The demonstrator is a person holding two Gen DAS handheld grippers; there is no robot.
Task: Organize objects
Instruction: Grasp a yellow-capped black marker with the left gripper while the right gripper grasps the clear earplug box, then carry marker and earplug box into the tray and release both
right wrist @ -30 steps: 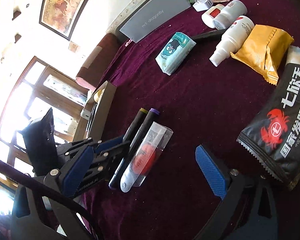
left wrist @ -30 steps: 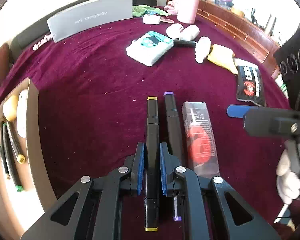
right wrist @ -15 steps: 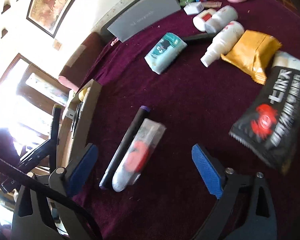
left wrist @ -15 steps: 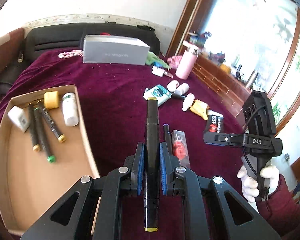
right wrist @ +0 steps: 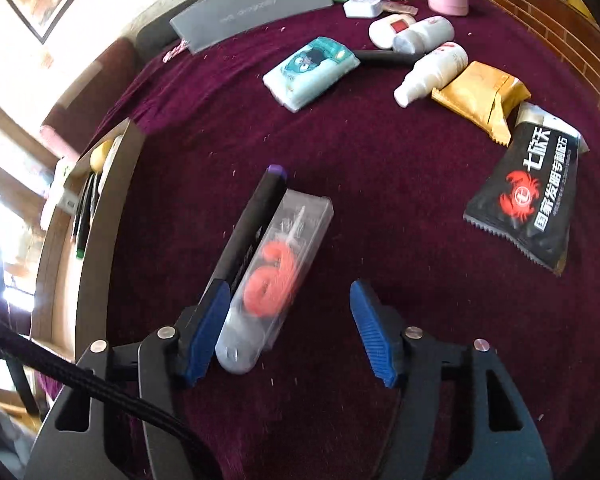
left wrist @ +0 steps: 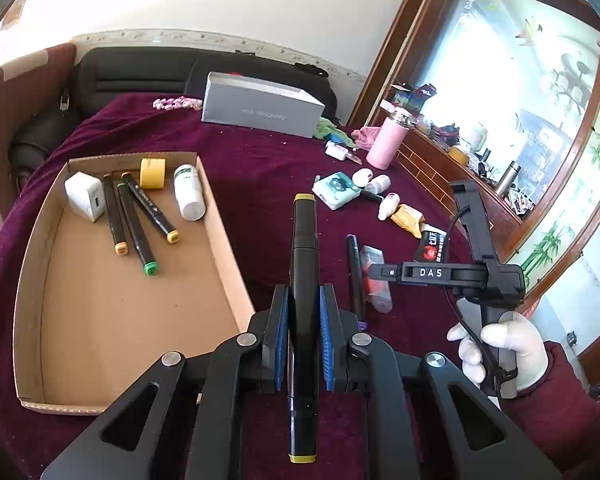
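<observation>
Clamped in the left hand-held gripper point(left wrist: 303, 340) is a black marker with yellow-olive end caps point(left wrist: 304, 264), its blue pads pressed against both sides of the barrel, the marker raised above the maroon cloth point(left wrist: 260, 168) and pointing straight ahead. Just to its left sits an open cardboard tray point(left wrist: 224, 240) holding three more markers point(left wrist: 130, 220), a white charger block point(left wrist: 84, 196), a roll of yellow tape point(left wrist: 153, 173) and a white bottle point(left wrist: 188, 192). The right hand-held gripper point(right wrist: 290, 332) has its jaws spread wide and grips nothing; it hangs low over a purple-capped black marker point(right wrist: 256, 216) and a clear plastic case with an orange coil inside point(right wrist: 278, 272), which lie side by side and touching, the case's rounded end between the pads beside the left one. Farther off lie a tissue pack point(right wrist: 310, 72), a white spray bottle point(right wrist: 432, 74), a yellow sachet point(right wrist: 480, 96) and a black crab-printed packet point(right wrist: 528, 196), with a grey box point(right wrist: 252, 4) at the far edge.
</observation>
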